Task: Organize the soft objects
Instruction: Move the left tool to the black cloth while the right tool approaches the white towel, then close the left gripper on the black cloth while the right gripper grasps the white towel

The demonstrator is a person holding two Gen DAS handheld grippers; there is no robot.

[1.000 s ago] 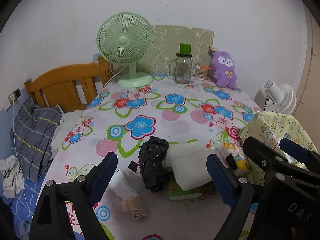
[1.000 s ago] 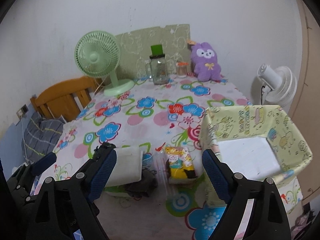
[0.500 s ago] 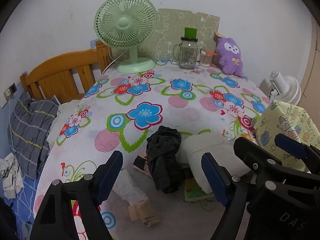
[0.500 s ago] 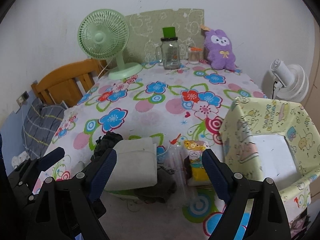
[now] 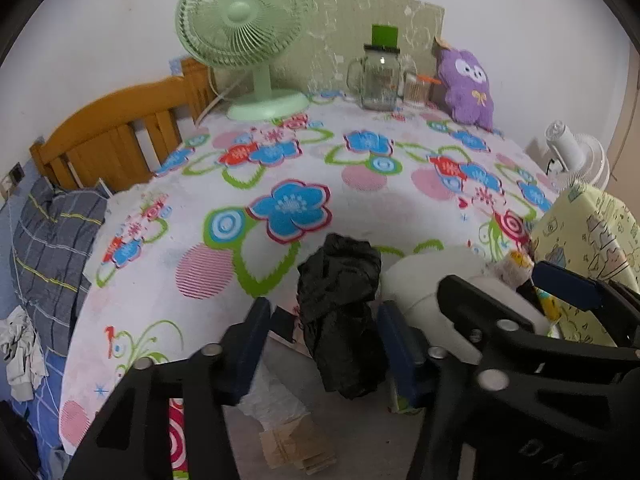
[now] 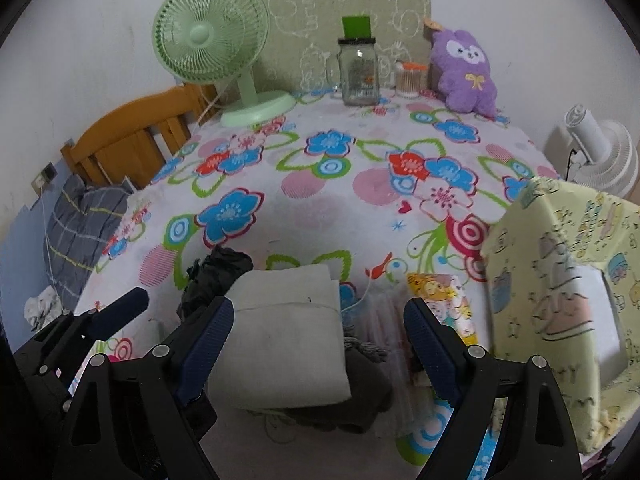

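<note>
A crumpled black bundle [image 5: 338, 312] lies on the flowered tablecloth [image 5: 280, 168], between the fingers of my left gripper [image 5: 322, 312]. Its jaws are closing, and a gap still shows at the left pad [image 5: 248, 344]. Beside the bundle a folded white cloth [image 6: 288, 332] rests on a grey cloth [image 6: 360, 404]. My right gripper [image 6: 318, 306] straddles the white cloth, open, pads clear of it. A yellow snack pack [image 6: 440, 300] and a clear wrapper [image 6: 384, 316] lie to the right. A yellow fabric box [image 6: 560, 264] stands open at the table's right edge.
At the back stand a green fan [image 5: 244, 32], a glass jar [image 5: 380, 76], a cotton swab pot [image 6: 410, 80] and a purple plush [image 6: 466, 72]. A wooden headboard [image 5: 120, 132] and plaid cloth [image 5: 52, 240] lie left. A white fan [image 6: 600, 152] sits right.
Both grippers have come down and closer to the pile at the table's near edge. The left jaws have narrowed around the black bundle. The right jaws kept their width.
</note>
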